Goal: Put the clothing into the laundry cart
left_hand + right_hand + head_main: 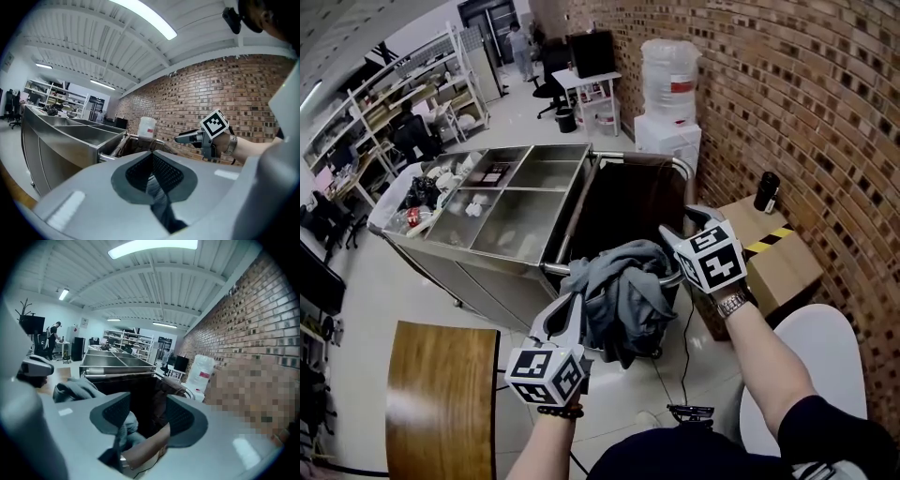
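Observation:
A grey garment (623,291) lies bunched over the near rim of the laundry cart (680,167), whose dark bag is open behind it. My left gripper (570,309) is at the garment's near left edge and is shut on a fold of the grey cloth (159,199), as the left gripper view shows between its pads. My right gripper (671,253) is at the garment's right side, over the cart's rim. In the right gripper view its pads stand apart (147,416), with grey cloth (124,430) hanging beside the left pad and the cart's dark inside (136,390) beyond.
A steel trolley with several compartments (516,202) adjoins the cart on the left. A water dispenser (668,89) stands behind it by the brick wall. A cardboard box (783,262) bearing a dark bottle (766,192) sits to the right, a wooden table (441,394) near left.

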`<state>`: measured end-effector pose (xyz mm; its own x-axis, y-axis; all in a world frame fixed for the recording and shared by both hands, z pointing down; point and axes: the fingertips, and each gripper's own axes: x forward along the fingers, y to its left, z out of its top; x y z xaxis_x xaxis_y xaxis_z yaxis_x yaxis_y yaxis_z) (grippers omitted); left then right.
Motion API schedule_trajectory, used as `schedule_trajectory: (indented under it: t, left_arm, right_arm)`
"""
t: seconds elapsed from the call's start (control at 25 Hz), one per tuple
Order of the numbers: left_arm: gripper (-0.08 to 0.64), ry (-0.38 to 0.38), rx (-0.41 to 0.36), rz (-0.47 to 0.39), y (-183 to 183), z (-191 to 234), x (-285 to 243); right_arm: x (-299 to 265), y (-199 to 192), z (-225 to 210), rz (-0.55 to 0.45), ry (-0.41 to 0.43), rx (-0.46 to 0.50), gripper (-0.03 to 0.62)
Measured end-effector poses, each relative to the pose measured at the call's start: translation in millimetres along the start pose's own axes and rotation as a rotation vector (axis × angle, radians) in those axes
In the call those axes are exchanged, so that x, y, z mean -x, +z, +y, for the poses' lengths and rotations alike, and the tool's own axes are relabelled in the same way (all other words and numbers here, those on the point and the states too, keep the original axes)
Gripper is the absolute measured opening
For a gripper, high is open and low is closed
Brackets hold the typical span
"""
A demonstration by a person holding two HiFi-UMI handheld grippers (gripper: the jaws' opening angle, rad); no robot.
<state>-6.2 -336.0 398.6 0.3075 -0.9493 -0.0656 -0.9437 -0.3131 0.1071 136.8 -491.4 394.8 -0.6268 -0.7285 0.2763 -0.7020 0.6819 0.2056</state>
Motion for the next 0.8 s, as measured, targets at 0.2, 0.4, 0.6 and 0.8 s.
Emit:
schedule_trajectory:
  t: [0.2,0.4,0.6,0.8]
  left_arm:
    - [0.002,-0.011,-0.007,-0.01,7.3,-14.4,9.8]
    - [0.002,-0.037,-0.019,-0.011,14.9,-33.9,27.9]
    - [0.002,-0.068,-0.032,-0.021,32.5,-53.6,58.6]
    - [0.002,-0.091,-0.043,-0.029,44.6,-71.5,97.8]
  right_arm:
    - [25.8,13.2,9.9,-0.041,-0.001,0.011,0.235]
    - [58.9,23.7,28.9,-0.093,-0.013,0.022,0.217]
    - [99.0,33.7,59.1,-0.124,-0.025,0.035,0.199]
    - [143.4,45.6,98.8,-0.183,-0.038,0.061,0.144]
